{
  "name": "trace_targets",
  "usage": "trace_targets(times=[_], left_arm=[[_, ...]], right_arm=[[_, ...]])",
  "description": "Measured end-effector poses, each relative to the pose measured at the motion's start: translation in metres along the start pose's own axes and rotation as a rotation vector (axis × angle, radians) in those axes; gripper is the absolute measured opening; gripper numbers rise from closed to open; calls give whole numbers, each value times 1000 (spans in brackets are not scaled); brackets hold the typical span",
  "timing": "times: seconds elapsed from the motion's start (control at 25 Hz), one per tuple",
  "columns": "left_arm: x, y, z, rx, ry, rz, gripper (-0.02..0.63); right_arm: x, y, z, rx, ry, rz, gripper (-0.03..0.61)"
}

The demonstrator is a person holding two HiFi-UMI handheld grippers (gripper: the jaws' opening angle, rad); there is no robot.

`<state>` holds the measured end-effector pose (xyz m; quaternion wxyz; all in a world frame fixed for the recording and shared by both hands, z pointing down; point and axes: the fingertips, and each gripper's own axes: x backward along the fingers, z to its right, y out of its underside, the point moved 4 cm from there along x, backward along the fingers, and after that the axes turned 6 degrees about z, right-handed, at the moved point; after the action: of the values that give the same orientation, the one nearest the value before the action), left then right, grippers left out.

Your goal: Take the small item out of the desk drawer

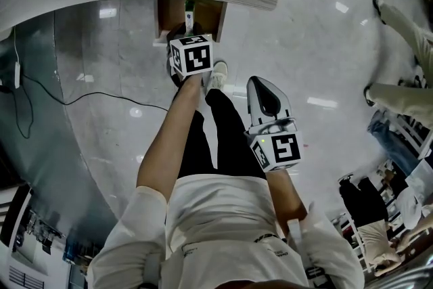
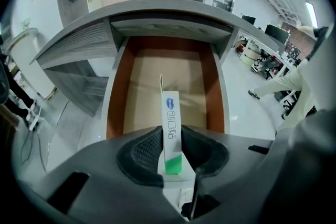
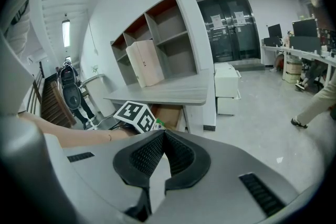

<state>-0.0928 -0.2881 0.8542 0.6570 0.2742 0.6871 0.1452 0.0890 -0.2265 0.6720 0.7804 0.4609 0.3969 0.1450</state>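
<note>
Left claw [image 2: 171,132]: closed on a small white carton [image 2: 171,110], with one ribbed pad against each long side. The carton carries a blue mark near its far end and a green band at the near end, and it stands on edge, pointing away from the claw over the drawer [image 2: 116,97]. The drawer is pulled open from under the grey bench [image 2: 173,9]; it has brown side walls and a pale bottom. Whether the carton's far end rests on that bottom cannot be determined. In the head view the left claw's marker cube [image 1: 193,55] sits directly in front of the drawer opening, and the tip of the carton shows just beyond it, inside the opening. Right claw [image 3: 161,135]: pad tips together, nothing between them. It is held well apart from the drawer, out to the person's right above the glossy floor [image 1: 325,44], and is aimed toward the bench. The right gripper view shows the person's left forearm [image 3: 79,136] stretched toward the drawer, and an open shelving unit [image 3: 168,39] standing behind the bench.
</note>
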Motion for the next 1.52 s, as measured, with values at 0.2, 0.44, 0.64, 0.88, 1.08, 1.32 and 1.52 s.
trace_targets(times=[0.2,0.44,0.64,0.88,1.08,1.32,1.52], left_arm=[[4,-3,0,0,6,0,107],[18,-5,0,13,23,30,106],[41,-12,0,34,61,62,106],[89,-18,-6,3,64,111,104],[138,-24,0,-4,87,140,104],[214,-38,-2,10,105,205,104],[278,-49,-3,-11,124,268,104]], right_arm=[[4,-2,1,-3,14,1,32],[12,-4,-4,1,33,20,32],[27,-13,-12,-45,55,53,32],[49,-27,-39,-36,72,92,32],[70,-42,-67,-22,64,115,32],[107,-67,-100,2,66,151,32],[135,-90,-124,10,83,192,32]])
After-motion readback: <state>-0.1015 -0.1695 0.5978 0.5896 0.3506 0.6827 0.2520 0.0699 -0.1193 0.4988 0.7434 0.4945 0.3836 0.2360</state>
